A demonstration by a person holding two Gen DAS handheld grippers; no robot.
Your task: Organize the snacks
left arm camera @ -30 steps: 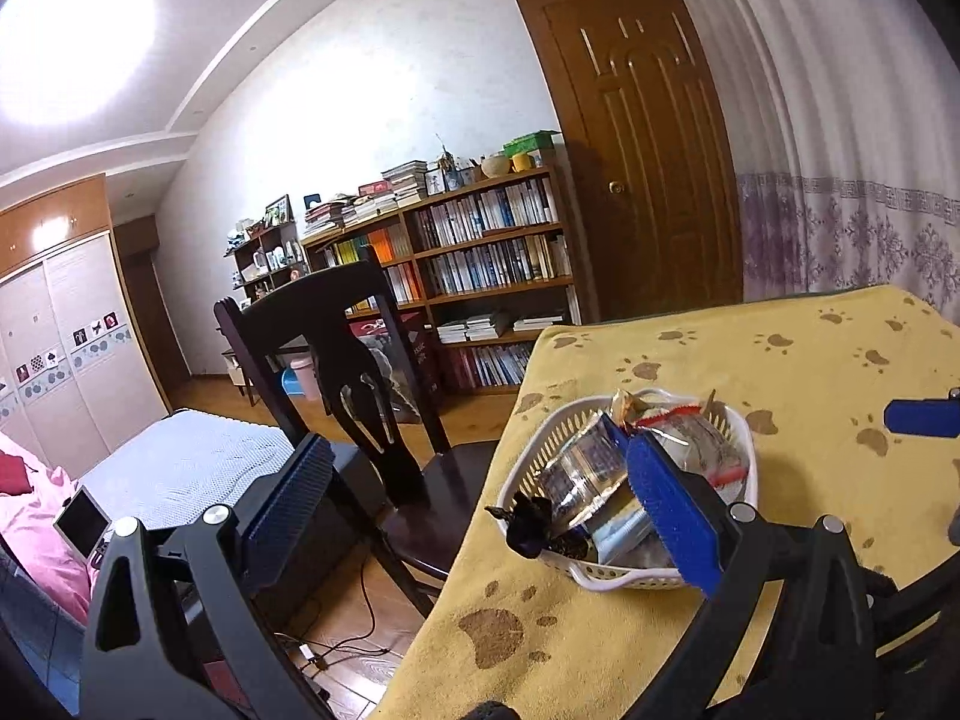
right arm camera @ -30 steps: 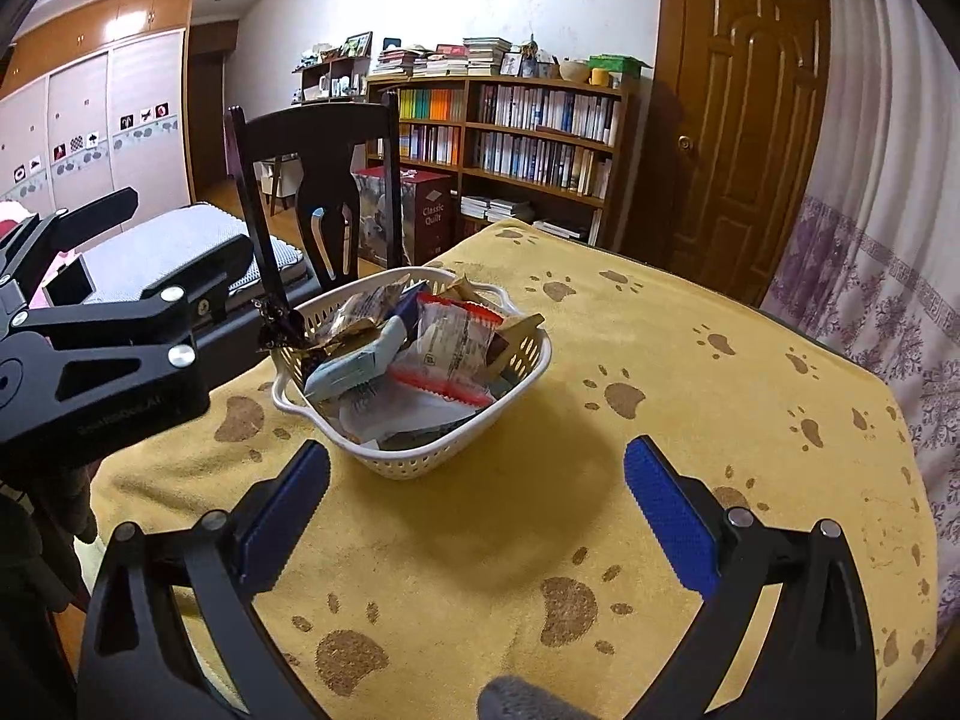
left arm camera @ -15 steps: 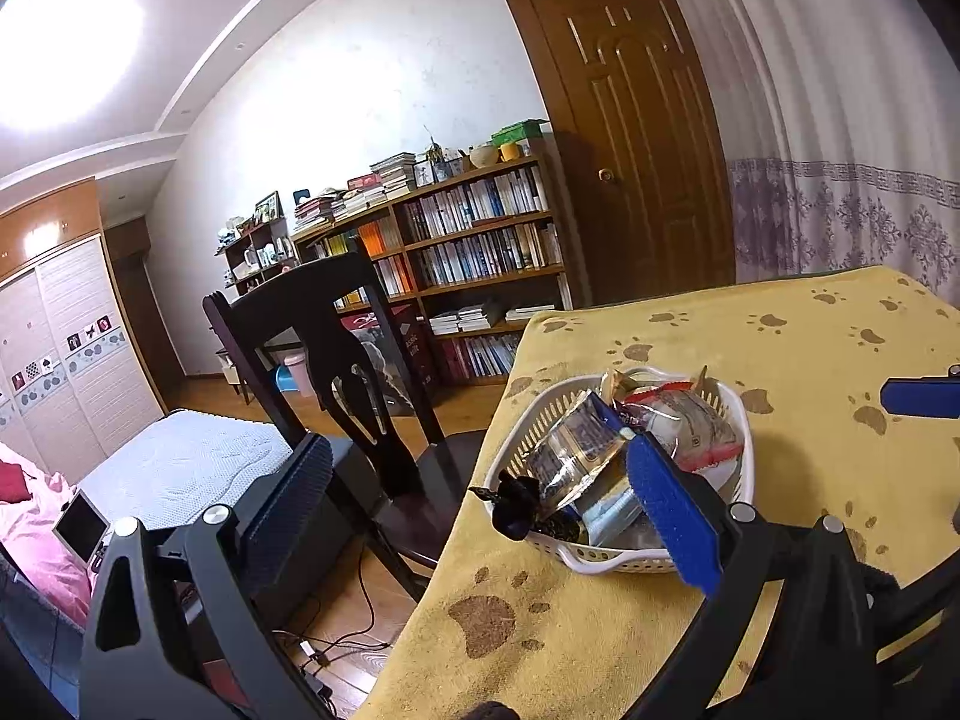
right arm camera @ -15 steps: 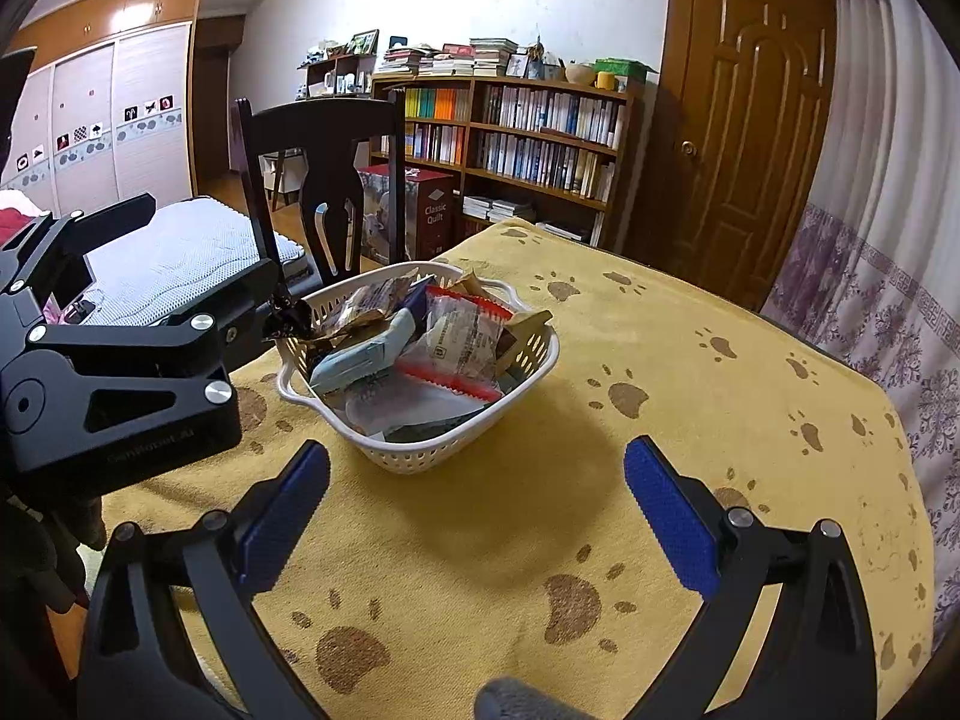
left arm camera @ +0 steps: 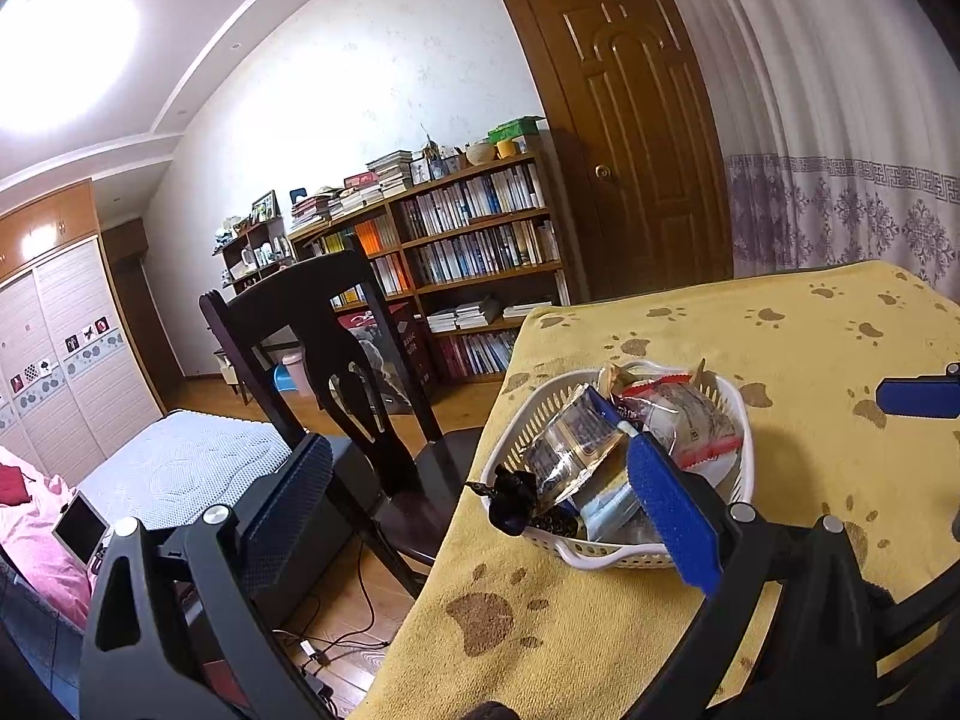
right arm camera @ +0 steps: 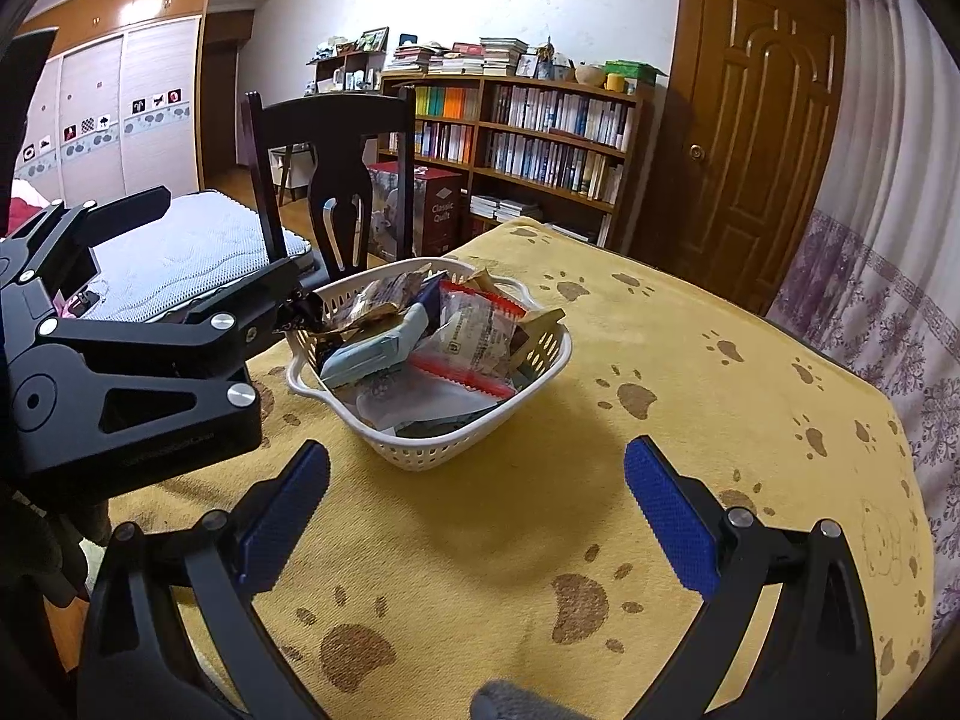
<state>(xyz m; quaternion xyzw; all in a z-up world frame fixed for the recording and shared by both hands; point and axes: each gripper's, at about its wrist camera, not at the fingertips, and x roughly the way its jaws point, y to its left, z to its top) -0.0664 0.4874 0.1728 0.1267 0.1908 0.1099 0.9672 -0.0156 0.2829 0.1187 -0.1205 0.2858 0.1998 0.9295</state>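
Right gripper [right arm camera: 477,501] spread wide, blue knurled pads empty, above the yellow paw-print tablecloth [right arm camera: 690,372]. Left gripper [left arm camera: 480,501] likewise spread, empty. White slotted plastic basket [right arm camera: 540,369], heaped with crinkly foil and clear snack packets [right arm camera: 474,330], near the table's chair-side edge.

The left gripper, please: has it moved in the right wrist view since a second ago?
Yes. The left gripper has advanced right toward the white basket, nearly at its rim.
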